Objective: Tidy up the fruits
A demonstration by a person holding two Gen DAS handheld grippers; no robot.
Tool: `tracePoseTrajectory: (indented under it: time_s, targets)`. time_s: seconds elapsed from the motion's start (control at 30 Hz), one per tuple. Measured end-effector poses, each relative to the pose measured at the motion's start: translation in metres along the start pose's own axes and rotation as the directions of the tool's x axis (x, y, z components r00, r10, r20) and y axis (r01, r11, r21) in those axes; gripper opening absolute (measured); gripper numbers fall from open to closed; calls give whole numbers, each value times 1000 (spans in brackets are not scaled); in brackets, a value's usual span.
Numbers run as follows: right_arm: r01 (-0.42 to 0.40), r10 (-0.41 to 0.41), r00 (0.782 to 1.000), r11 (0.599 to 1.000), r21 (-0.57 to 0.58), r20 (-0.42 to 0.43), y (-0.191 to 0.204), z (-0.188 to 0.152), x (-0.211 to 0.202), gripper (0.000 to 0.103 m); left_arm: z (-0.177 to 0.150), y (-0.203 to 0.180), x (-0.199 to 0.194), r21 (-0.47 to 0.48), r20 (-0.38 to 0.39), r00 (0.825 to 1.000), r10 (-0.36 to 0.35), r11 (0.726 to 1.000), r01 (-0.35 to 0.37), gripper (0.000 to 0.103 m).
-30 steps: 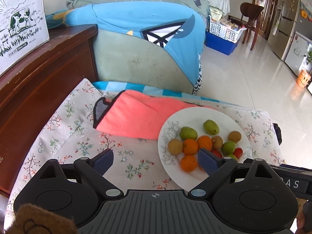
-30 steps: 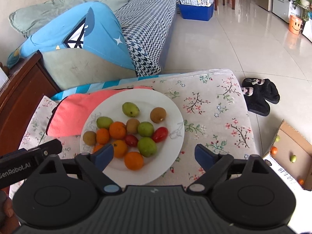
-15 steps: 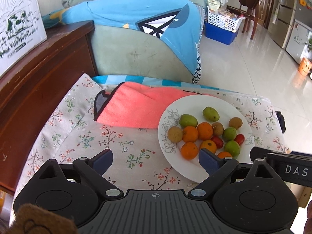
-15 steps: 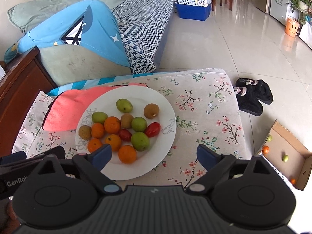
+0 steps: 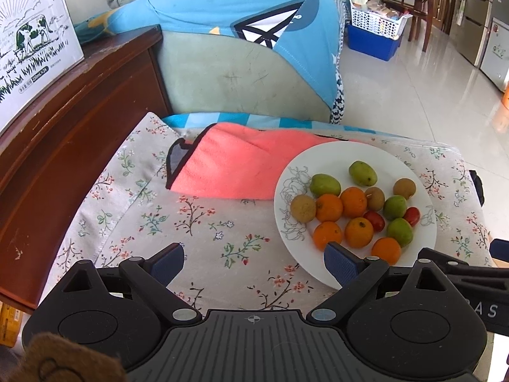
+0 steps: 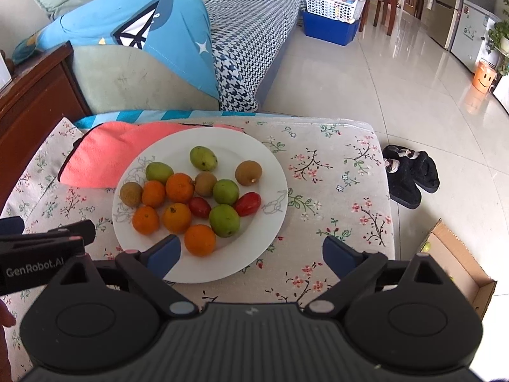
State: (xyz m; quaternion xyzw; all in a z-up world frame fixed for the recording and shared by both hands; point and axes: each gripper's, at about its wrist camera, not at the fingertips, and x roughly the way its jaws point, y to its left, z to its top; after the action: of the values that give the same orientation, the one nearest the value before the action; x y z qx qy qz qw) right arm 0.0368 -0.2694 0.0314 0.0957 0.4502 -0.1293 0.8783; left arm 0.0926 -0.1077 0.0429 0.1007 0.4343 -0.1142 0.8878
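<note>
The right gripper point(image 6: 251, 254) hangs over the near rim of the white plate point(image 6: 270, 172), its jaws opening wide with nothing pinched; only plate edge and cloth lie between the blue pads. The left gripper point(image 5: 254, 262) is spread wide over the floral cloth point(image 5: 203, 222) just left of the plate, also holding nothing.

The fruits sit clustered on the plate, which rests on the cloth-covered table. Nearest lies an orange point(image 6: 200, 240), then more oranges, round green fruits and two red tomatoes point(image 6: 248, 204), the right one with its long axis tilted up toward the right. Brown round fruits lie at the left, middle and right. Farthest is an oval green fruit point(image 6: 203, 158), long axis running from far left to near right.

Beyond the plate a pink towel point(image 6: 105, 152) is tucked under its far-left rim. Right of the table, on the floor, are black slippers point(image 6: 410, 175) and a cardboard box point(image 6: 461, 270).
</note>
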Motion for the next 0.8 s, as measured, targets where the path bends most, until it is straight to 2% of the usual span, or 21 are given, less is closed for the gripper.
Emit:
tracePoseTrajectory:
  time_s: [0.8]
  targets:
    - [28, -27, 998, 999, 23, -52, -5, 0, 13, 97, 3, -11, 9, 29, -30, 999, 34, 999, -33, 96]
